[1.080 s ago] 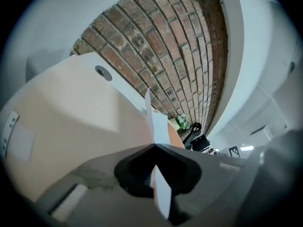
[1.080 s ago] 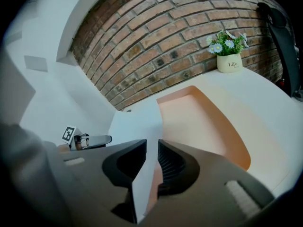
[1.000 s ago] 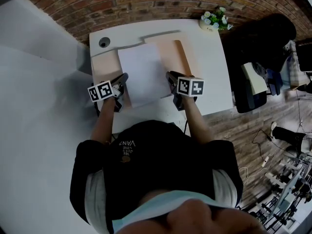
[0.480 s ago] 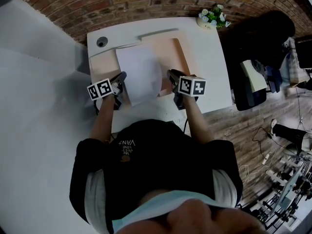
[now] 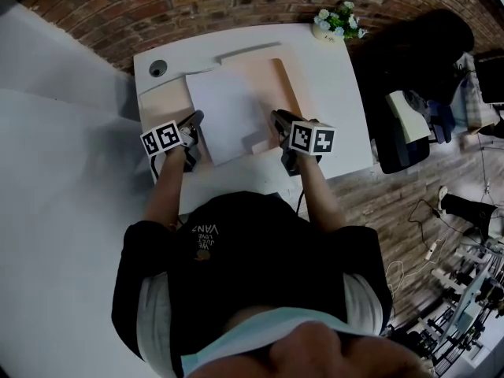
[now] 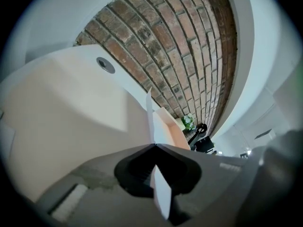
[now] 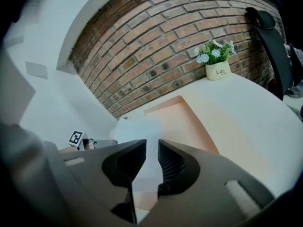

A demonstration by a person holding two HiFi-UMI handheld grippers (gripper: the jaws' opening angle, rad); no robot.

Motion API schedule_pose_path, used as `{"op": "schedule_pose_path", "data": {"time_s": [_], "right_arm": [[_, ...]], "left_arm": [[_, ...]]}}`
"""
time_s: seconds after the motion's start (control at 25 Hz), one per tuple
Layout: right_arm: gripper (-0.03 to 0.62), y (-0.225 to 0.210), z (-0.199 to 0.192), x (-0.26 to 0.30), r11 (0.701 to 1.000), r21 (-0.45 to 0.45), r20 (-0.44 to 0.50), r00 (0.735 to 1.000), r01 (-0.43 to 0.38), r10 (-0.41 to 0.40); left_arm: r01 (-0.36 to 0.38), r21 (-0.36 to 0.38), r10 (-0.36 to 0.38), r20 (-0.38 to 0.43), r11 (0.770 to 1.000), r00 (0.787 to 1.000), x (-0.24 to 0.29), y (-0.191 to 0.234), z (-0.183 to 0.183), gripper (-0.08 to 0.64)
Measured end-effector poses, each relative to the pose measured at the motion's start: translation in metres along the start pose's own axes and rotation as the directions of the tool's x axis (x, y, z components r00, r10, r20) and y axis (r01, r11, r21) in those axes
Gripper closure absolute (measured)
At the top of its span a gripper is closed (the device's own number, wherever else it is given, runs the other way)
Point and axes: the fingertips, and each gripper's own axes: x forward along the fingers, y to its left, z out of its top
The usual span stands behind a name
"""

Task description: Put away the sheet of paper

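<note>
While the white desk (image 5: pixel 335 93) bore a peach folder (image 5: pixel 279 85), the sheet of paper (image 5: pixel 224 113) lay over it, left edge pinched in the closed left gripper (image 6: pixel 154 145). The right gripper (image 7: pixel 152 143) had its jaws narrowly apart, gripping nothing, at the sheet's near right corner.

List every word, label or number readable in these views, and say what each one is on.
"Life": on the cream flower pot.
Shirt print: upside down in the head view, too blurred to read.
Marker cubes: black-and-white patterns only, no words.
</note>
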Motion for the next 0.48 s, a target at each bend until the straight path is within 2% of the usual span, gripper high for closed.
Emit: {"op": "schedule_pose_path", "data": {"time_s": [0.48], "right_arm": [[0.515,-0.009,0.003,-0.007,1.0,-0.004,-0.009,1.0,-0.006,0.006]], "left_arm": [[0.013,-0.011,-0.013,-0.008,1.0,1.0,0.024,-0.014,-0.004,0.56]]}}
